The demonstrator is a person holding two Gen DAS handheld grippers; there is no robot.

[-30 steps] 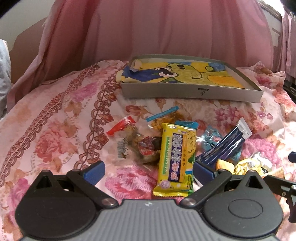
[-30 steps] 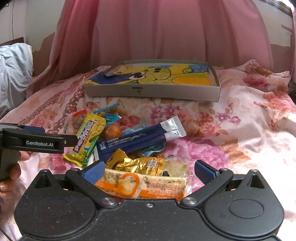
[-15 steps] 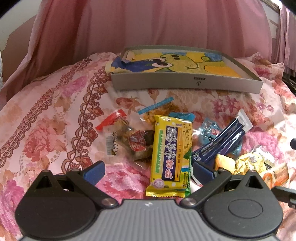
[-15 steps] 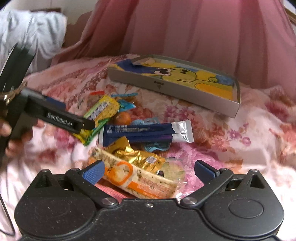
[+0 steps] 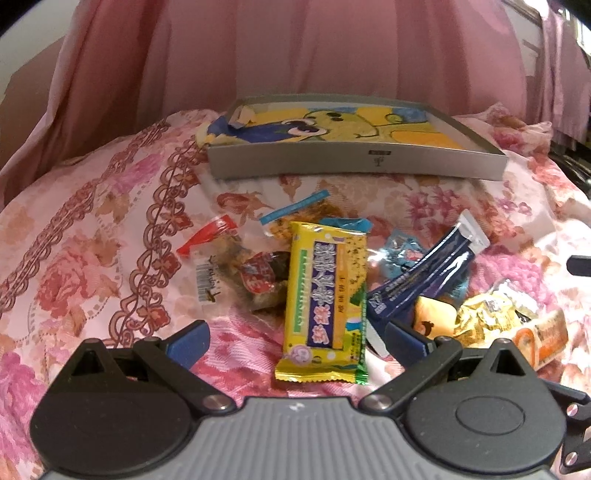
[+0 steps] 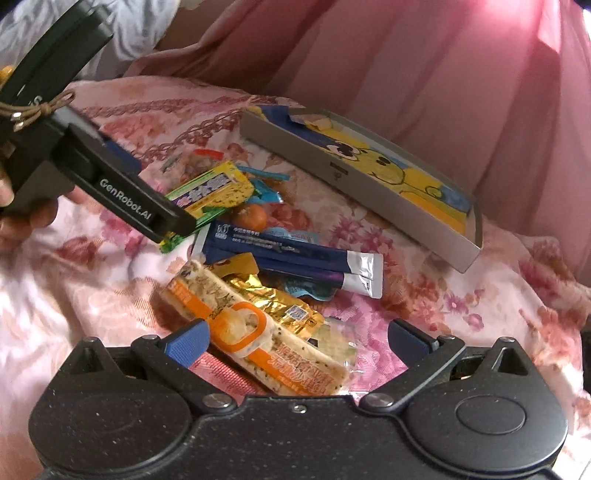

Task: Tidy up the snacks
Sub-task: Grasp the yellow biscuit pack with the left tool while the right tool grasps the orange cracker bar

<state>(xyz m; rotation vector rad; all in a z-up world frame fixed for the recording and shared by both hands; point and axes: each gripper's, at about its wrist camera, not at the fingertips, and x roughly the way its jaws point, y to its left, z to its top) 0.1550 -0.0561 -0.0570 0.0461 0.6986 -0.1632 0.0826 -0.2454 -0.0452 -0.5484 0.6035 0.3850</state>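
Straddling the yellow wafer packet (image 5: 327, 295), the left gripper (image 5: 295, 341) hangs jaws apart — bare bedspread (image 5: 92, 258) at nine o'clock. The right gripper (image 6: 295, 341), jaws apart, straddles the orange snack bar (image 6: 258, 339); the grey tray (image 6: 369, 184) lies at one o'clock.

A floral pink bedspread (image 5: 92, 236) is seen spread beneath a pink curtain (image 5: 295, 51) hung behind it, while pale grey-blue bedding (image 6: 147, 22) is glimpsed at the upper left of the right wrist view.
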